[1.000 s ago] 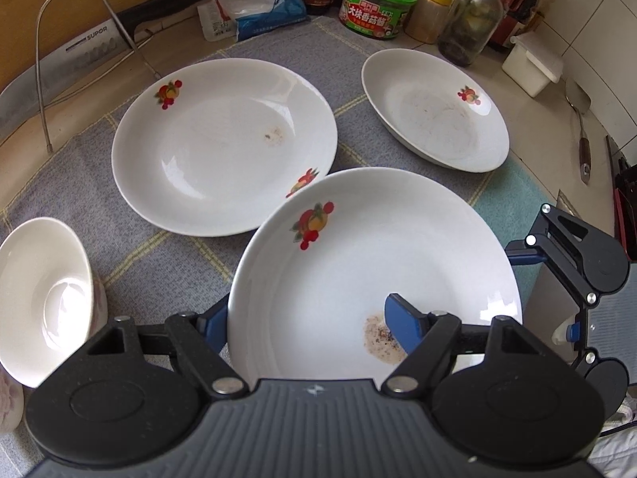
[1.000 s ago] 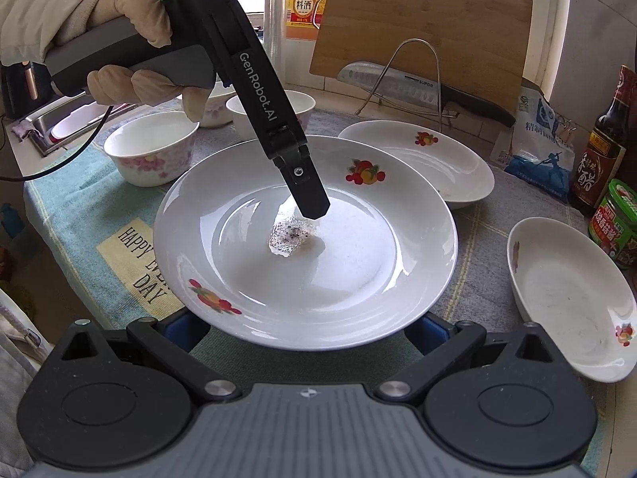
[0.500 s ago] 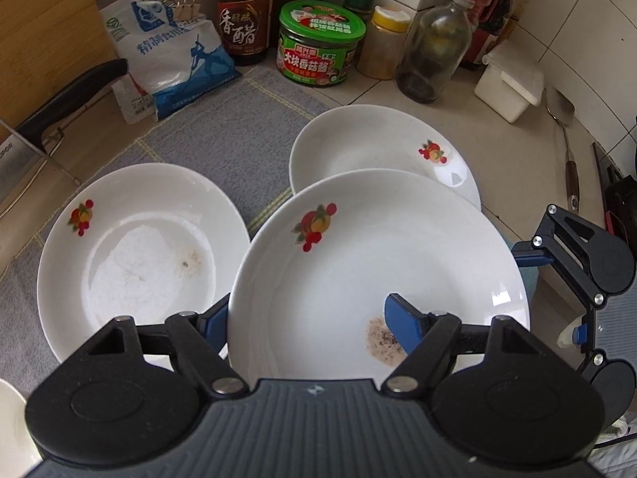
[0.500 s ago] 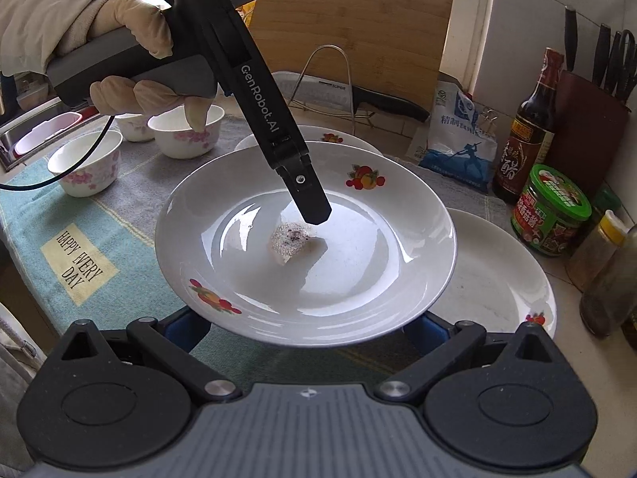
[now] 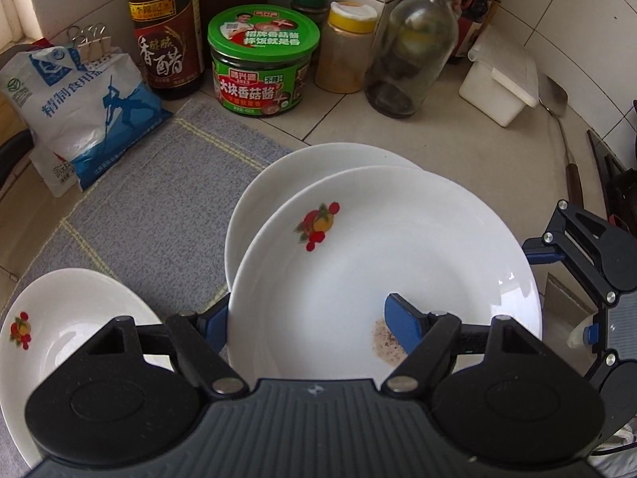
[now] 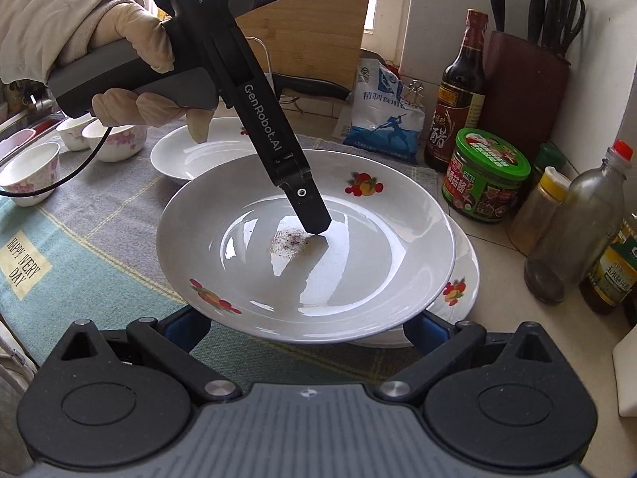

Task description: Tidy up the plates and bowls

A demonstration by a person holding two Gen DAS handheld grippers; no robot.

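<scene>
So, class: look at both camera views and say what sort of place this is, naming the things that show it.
Most likely a home kitchen counter. A knife block stands against the tiled wall, a vinegar bottle and a green-lidded sauce jar line the back, and white plates lie on a cloth.

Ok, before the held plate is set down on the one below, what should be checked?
1. Left gripper clamped on held plate: ok, rim between fingers.
2. Held plate centred over lower plate: not ok, offset.
3. Lower plate empty: cannot tell, mostly covered.
4. Held plate clean: not ok, speckled residue.
5. Right gripper clear of landing spot: cannot tell, open fingers under rim.
6. Green jar clear: ok.
</scene>
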